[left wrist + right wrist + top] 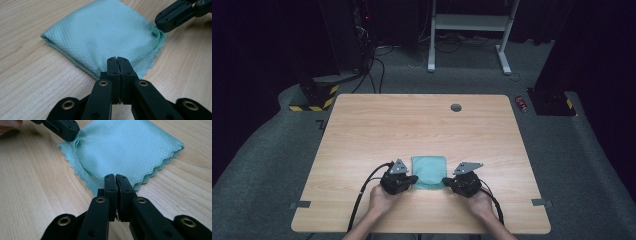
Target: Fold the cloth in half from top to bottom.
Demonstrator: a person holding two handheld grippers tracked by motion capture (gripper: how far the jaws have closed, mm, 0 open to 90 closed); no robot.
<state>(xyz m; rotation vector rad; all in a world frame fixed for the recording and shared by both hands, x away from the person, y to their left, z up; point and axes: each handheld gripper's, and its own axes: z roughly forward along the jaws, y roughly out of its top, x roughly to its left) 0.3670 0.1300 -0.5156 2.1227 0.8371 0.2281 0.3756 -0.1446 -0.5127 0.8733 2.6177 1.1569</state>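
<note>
- The folded teal microfibre cloth (429, 172) lay on the wooden table (362, 130), towards its near edge, directly between the two grippers.
- The left gripper (411, 179) met the cloth's near-left corner; the right gripper (445, 181) met its near-right corner. Both were equally close to the cloth.
- In the left gripper view, the left gripper (117, 59) had its jaws pressed together on the cloth (105, 37) corner.
- In the right gripper view, the right gripper (116, 176) likewise had its jaws closed on the cloth (130, 152) corner.
- The cloth was roughly square, slightly longer running away from the person.
- It showed a diamond weave, scalloped edges and several stacked layers, bunched slightly at each pinched corner.
</note>
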